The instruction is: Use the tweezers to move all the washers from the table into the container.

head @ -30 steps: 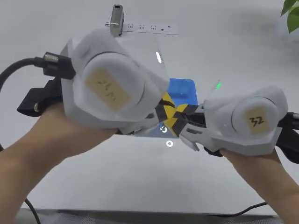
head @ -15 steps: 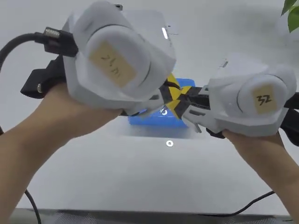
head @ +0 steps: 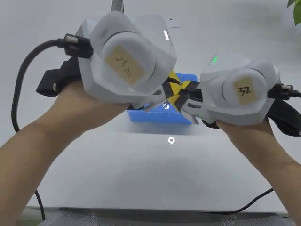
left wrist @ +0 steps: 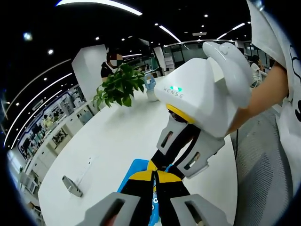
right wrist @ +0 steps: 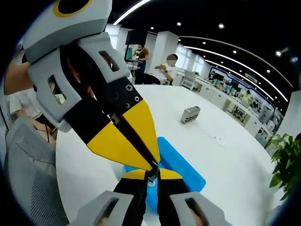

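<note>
Over the blue container (head: pixel 155 117) my left gripper (head: pixel 172 90) and right gripper (head: pixel 182 94) meet tip to tip. In the right gripper view my right gripper (right wrist: pixel 150 175) is shut on a small metal piece, apparently the tweezers (right wrist: pixel 151 179), above the container (right wrist: pixel 183 172). The left gripper (right wrist: pixel 151 165) points down at the same spot with its jaws pressed together. In the left gripper view my left gripper (left wrist: pixel 154 176) is shut, and the right gripper (left wrist: pixel 154 165) touches its tips. One washer (head: pixel 171 140) lies on the white table in front of the container.
A black cable (head: pixel 28 70) runs from the left gripper. A grey adapter (right wrist: pixel 190 114) lies farther back on the table, and a potted plant (left wrist: pixel 120 87) stands beyond it. The table's near edge (head: pixel 150 209) runs along the bottom. People stand in the background.
Both grippers have risen and moved farther over the blue container, with their jaw tips still together. The washer on the table has stayed where it was.
</note>
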A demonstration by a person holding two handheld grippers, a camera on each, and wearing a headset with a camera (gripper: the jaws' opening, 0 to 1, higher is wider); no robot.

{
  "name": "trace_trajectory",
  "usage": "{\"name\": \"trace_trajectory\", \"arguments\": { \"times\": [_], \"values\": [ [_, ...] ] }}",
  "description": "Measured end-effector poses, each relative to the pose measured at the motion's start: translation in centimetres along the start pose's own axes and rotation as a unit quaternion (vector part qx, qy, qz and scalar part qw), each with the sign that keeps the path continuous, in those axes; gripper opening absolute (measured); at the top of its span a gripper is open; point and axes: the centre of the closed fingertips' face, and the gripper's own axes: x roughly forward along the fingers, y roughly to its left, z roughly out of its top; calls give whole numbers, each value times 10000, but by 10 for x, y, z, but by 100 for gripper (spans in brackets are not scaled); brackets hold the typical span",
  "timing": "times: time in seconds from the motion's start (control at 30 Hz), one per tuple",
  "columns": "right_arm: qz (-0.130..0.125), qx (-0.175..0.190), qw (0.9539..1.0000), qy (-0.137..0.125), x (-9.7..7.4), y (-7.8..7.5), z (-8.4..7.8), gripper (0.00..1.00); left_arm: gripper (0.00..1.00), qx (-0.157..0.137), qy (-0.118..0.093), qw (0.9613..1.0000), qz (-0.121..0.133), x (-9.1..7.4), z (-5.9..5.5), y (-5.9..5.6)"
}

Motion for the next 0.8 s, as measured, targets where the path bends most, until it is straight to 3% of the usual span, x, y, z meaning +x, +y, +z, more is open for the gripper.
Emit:
{"name": "trace_trajectory", "arguments": {
  "times": [0.37, 0.8],
  "values": [
    [114, -21, 9997, 232, 19, 4, -19, 3, 0, -199, 185, 9996, -6, 14, -23, -1],
    [197, 182, 9991, 317, 27, 1, -29, 3, 0, -271, 266, 9993, -60, 24, -30, 1]
  ]
}}
